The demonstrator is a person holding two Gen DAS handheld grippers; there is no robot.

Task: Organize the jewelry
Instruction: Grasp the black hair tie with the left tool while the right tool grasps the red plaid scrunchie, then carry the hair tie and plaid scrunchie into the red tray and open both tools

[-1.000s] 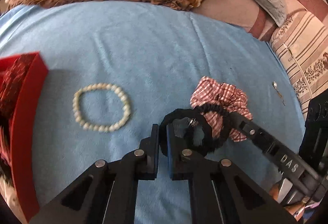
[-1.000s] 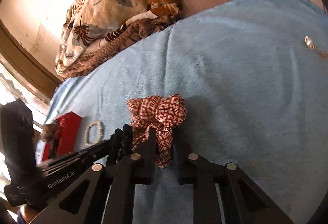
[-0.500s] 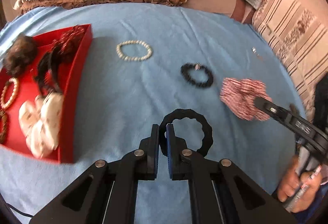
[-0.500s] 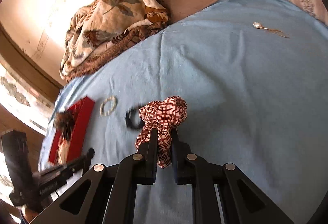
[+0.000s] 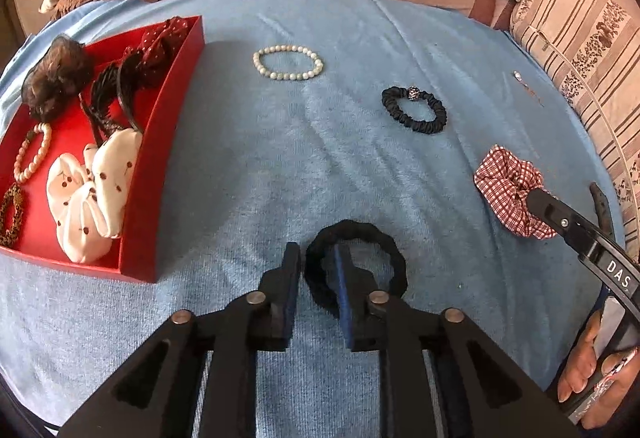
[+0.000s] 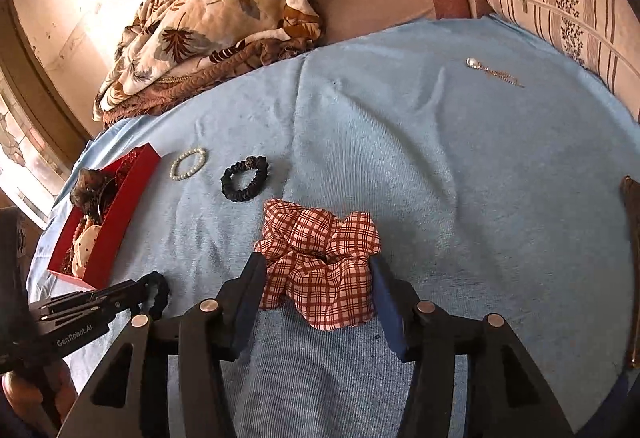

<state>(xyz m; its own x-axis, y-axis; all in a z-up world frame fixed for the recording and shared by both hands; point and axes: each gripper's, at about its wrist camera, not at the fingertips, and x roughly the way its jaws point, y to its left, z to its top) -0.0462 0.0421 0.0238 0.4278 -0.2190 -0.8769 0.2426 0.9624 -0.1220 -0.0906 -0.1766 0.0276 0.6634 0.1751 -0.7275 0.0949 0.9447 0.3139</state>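
Tray: red tray [image 5: 168,141] at left already held several scrunchies and bracelets.
Left gripper [image 5: 318,278]: jaws opening, black hair tie [image 5: 394,262] looped on one finger, unclamped.
Right gripper [image 6: 318,288]: jaws opening around plaid scrunchie [image 6: 320,262], released.
Remaining: pearl bracelet [image 5: 288,62], dark scrunchie [image 5: 414,109], far-right earring [image 6: 492,71] lay on the blue cloth [image 5: 320,165].

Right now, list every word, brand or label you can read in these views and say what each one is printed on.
"DAS": white letters on the finger of the right gripper, in the left wrist view; the frame edge cuts off anything after it.
"GenRobot.AI": white letters on the body of the left gripper, in the right wrist view.
Nothing readable on the red box or the jewelry and hair ties.
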